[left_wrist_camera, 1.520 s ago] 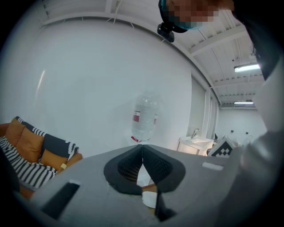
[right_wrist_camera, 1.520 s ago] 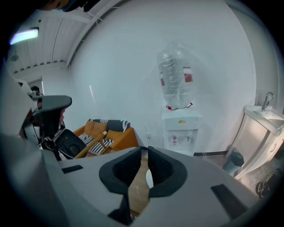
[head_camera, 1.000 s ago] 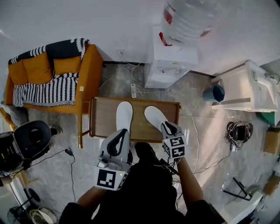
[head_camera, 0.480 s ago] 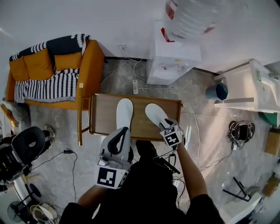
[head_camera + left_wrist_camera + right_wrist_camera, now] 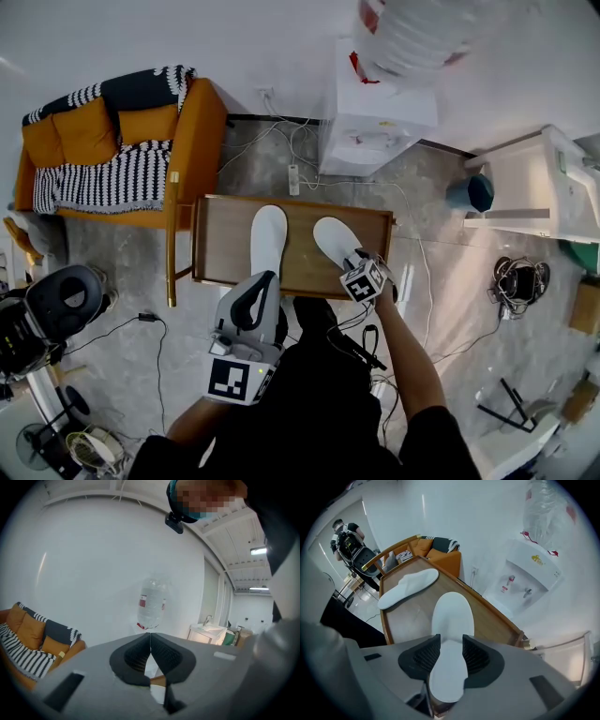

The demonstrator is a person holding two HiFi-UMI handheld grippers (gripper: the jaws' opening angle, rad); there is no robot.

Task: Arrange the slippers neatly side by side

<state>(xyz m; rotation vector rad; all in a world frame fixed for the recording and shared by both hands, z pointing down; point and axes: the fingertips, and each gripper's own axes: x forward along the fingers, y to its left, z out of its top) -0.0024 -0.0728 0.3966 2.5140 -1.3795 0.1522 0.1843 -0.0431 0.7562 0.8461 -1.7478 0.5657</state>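
Floor [image 5: 122, 291] is grey stone, with orange sofa [image 5: 112, 159] upper left and water dispenser [image 5: 380, 122] at top. Wooden table [image 5: 225, 253] at frame centre carries left slipper [image 5: 268, 239], straight, and right slipper [image 5: 330, 242], angled. Jaws of right gripper [image 5: 446, 654] are opening around right slipper's heel; left gripper [image 5: 150, 651] is closed, empty

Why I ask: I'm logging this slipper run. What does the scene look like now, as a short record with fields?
surface: wooden table
left slipper: white, flat on the table, toe pointing away from the person
right slipper: white, on the table, apart from the other, angled and not parallel to it
right gripper: jaws opening, with the right slipper's heel end between them
left gripper: jaws together, nothing between them, held back from the table
task state: pair not yet squared up
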